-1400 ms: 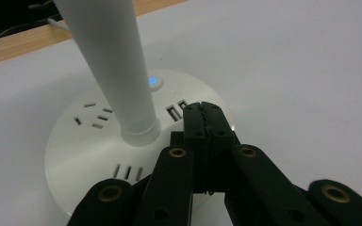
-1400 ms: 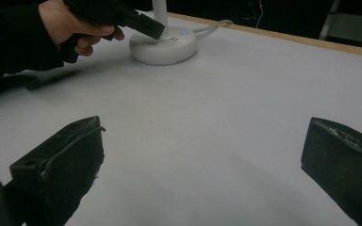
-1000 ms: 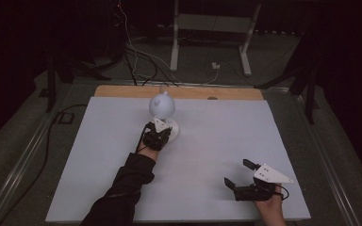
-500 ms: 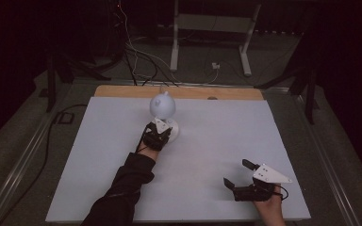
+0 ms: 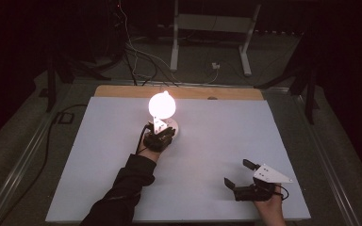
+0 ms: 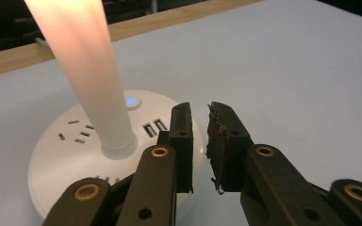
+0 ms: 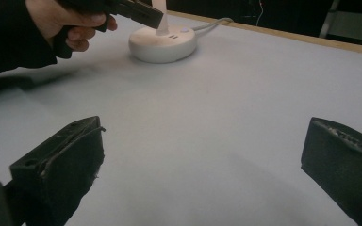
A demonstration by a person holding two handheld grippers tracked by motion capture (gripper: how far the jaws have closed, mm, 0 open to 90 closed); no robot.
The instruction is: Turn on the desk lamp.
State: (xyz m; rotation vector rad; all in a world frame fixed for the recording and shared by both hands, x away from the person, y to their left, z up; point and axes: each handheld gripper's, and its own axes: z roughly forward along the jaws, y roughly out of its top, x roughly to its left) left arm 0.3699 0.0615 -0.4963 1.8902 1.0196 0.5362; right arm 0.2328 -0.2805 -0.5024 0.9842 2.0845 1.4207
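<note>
At the far middle of the table [image 5: 99,188], the lamp [image 5: 162,105] has just lit up, glowing warm over its round white socket base [image 6: 75,141] — looks like the switch-on is done! The left gripper [image 6: 199,141] hovers over the base's near edge, jaws nearly closed and empty; the right gripper [image 5: 238,181] rests well apart, jaws wide, holding nothing.

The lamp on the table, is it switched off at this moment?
No, in the high view the globe of the lamp glows bright orange-white above its round white base.

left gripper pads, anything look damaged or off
Yes. The inner pad of one jaw on the left gripper looks ragged and frayed along its edge. The lamp and its round base look intact.
</note>
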